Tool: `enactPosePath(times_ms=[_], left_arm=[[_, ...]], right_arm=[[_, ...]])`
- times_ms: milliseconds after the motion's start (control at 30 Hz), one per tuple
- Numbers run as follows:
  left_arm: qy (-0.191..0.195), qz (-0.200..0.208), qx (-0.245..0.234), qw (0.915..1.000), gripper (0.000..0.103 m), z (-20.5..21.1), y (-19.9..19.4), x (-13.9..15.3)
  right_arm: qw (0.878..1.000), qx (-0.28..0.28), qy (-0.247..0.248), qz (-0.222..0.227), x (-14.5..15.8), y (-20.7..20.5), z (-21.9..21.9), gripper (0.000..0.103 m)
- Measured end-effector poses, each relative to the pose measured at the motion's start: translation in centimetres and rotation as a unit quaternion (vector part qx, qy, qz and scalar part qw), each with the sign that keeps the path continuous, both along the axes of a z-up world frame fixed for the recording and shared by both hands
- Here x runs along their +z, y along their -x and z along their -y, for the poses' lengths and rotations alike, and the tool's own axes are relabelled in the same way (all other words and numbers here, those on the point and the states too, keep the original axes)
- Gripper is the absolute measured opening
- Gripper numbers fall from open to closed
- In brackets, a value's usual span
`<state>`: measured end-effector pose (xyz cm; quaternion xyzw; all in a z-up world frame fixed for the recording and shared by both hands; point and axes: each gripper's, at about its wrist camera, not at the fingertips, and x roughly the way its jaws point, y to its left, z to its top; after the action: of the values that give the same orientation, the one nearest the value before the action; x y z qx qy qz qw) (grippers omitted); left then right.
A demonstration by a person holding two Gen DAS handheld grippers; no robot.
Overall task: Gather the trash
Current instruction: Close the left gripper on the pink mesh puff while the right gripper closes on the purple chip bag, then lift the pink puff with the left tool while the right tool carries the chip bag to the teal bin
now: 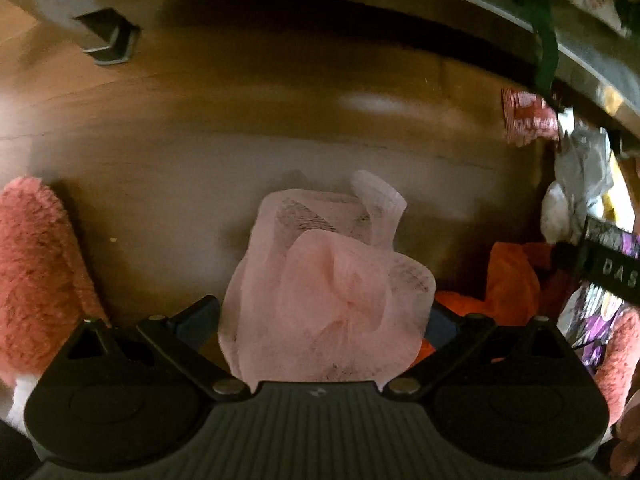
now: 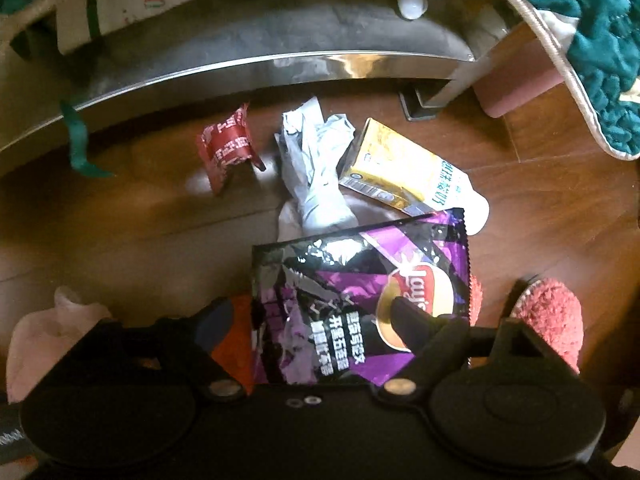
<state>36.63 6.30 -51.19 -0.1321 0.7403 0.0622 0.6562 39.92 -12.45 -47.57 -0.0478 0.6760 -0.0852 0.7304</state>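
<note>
Two claws point down over a wooden floor (image 2: 560,200) strewn with trash. The left claw (image 1: 326,320) has pink foam netting (image 1: 328,292) between its spread fingers; whether the pads press on it I cannot tell. The right claw (image 2: 308,316) stands wide apart around a purple chip bag (image 2: 340,304). Beyond the bag lie crumpled white paper (image 2: 316,160), a yellow carton (image 2: 392,164) and a red wrapper (image 2: 228,144), near a metal frame (image 2: 240,68).

Dim, warm light, motion blur, fisheye-bent edges, glare patches on the floor (image 1: 372,104).
</note>
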Motion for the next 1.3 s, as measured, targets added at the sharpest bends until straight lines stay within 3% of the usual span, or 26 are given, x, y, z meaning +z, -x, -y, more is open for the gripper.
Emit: enactPosePath(times_ms=[133,167,267,400,500,633,867,1300], left_arm=[[0.0,-0.006,-0.014,0.9999,0.102,0.7,0.1,-1.0],[0.004,-0.006,-0.01,0.9999,0.098,0.6,0.2,-1.0],[0.021,-0.014,0.009,0.9996,0.075,0.1,0.4,-1.1],[0.033,-0.019,0.026,0.9989,0.045,-0.3,0.7,-0.7],[0.035,-0.019,0.029,0.9988,0.033,-0.7,0.9,0.2],[0.022,-0.014,0.024,0.9994,0.029,-0.9,1.1,1.7],[0.005,-0.007,0.048,0.9988,0.024,-1.8,3.1,5.9],[-0.016,0.071,0.046,0.9963,0.024,-2.1,6.2,17.8]], right_arm=[[1.0,-0.003,0.021,-0.01,-2.0,-0.5,-0.7,0.07],[1.0,-0.002,0.024,-0.01,-2.1,-0.5,-0.7,0.066],[0.999,0.0,0.039,0.001,-1.7,-0.3,-0.7,0.049],[0.999,0.006,0.044,0.01,-0.3,0.4,-0.5,0.035],[0.999,0.013,0.041,0.017,1.1,1.1,0.4,0.023],[0.999,0.016,0.04,0.021,2.9,2.0,1.7,0.014],[0.999,-0.002,-0.008,0.033,8.3,4.6,6.0,0.003],[0.991,0.046,-0.054,0.111,18.9,8.9,7.7,0.001]])
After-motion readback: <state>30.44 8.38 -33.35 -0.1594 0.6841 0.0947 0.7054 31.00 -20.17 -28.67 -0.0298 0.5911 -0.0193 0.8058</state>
